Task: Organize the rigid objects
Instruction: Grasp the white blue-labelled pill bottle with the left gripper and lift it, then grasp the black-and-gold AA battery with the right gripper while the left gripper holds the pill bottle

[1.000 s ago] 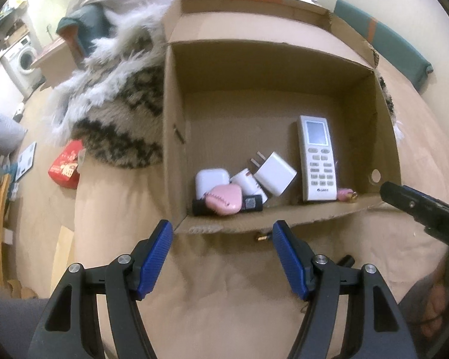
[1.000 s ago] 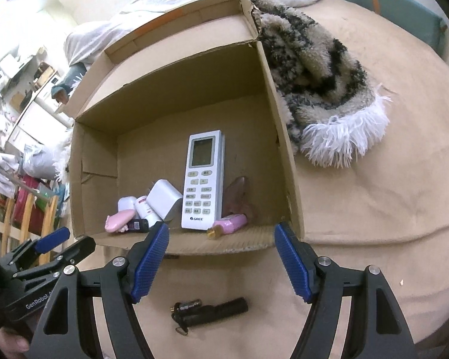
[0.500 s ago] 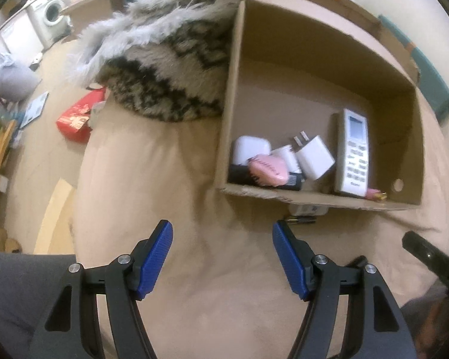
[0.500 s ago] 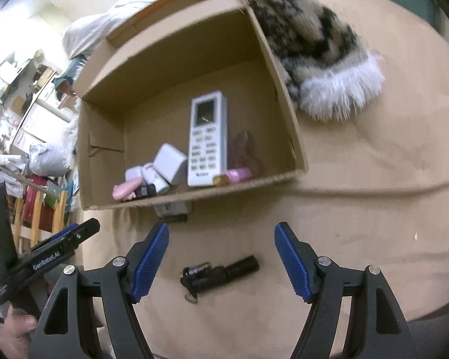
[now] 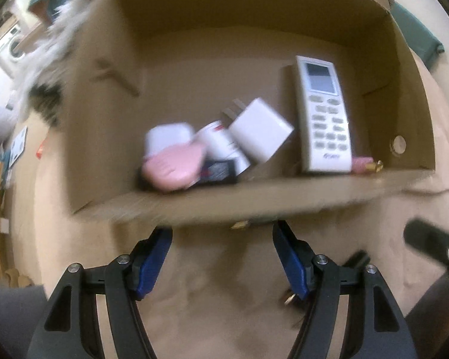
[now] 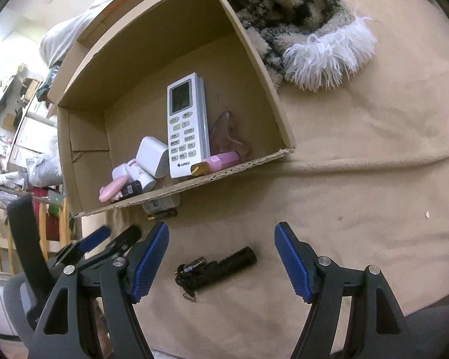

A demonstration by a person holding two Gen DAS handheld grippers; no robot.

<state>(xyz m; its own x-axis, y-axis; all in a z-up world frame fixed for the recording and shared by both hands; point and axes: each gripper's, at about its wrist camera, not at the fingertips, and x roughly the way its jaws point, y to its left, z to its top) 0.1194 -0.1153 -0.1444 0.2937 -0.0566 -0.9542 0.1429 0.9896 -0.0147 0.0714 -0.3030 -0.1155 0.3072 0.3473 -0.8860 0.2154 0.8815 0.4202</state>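
L wrist view: frame blurred. L gripper (image 5: 223, 233) jaws apart, nothing btwn them, tips just short of the near wall of the cardboard box (image 5: 254, 200), over tan cloth (image 5: 218, 281). Inside box, along near wall: white remote (image 5: 323, 119) face up, white charger plug (image 5: 260, 133) tilted, white tube (image 5: 221, 143), white case (image 5: 167, 136), pink oval item (image 5: 173, 170) on top of a black flat item (image 5: 218, 170), small pink tube w/ gold end (image 5: 365, 163) at right of remote. Part of R tool seen at right edge.

R wrist view: sharp. R gripper (image 6: 221, 248) jaws wide apart, empty. Black flashlight (image 6: 217, 267) lies on the cloth btwn the two fingers, not touched by pads; lanyard clip at its left end. Same box (image 6: 263, 80) beyond, remote (image 6: 187, 125) inside w/ pinkish translucent piece (image 6: 229, 133) at its right. Small white item and a battery (image 6: 163, 214) lie outside, against the box's near wall. Shaggy b/w rug (image 6: 299, 21) right of box. L gripper visible at lower left.
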